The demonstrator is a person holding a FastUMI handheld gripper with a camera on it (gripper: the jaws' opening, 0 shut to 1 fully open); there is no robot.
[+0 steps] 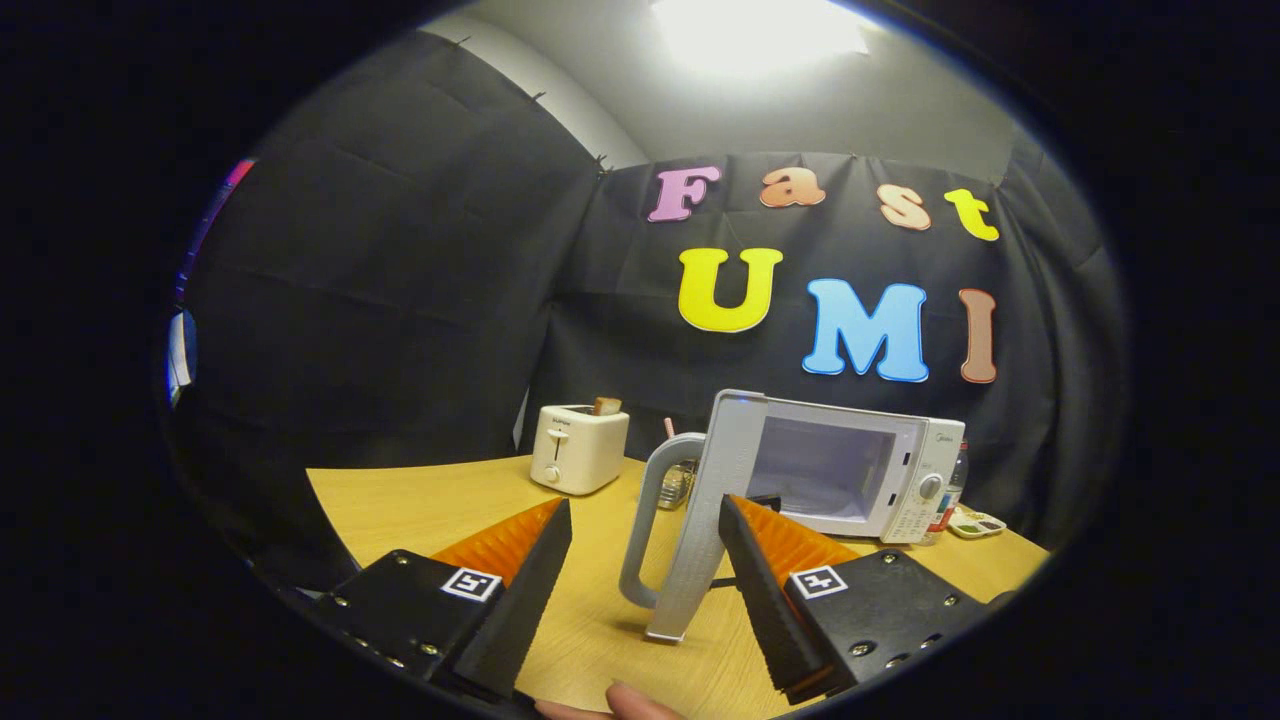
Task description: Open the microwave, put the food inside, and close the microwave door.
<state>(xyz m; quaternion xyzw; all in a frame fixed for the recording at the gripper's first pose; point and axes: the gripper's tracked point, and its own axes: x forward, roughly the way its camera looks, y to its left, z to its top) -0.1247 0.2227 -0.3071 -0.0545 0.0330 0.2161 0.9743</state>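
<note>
On the wooden table, beyond the fingers, we list one white microwave, long axis crosswise, cavity facing us. Its door swings out towards us, edge-on, grey handle between the fingers. Our gripper stands spread, pinching nothing. Behind: white toaster, slice in the slot. A fingertip is cut off below.

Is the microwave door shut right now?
No, the microwave door stands swung open toward the open gripper, its handle between the fingers.
</note>
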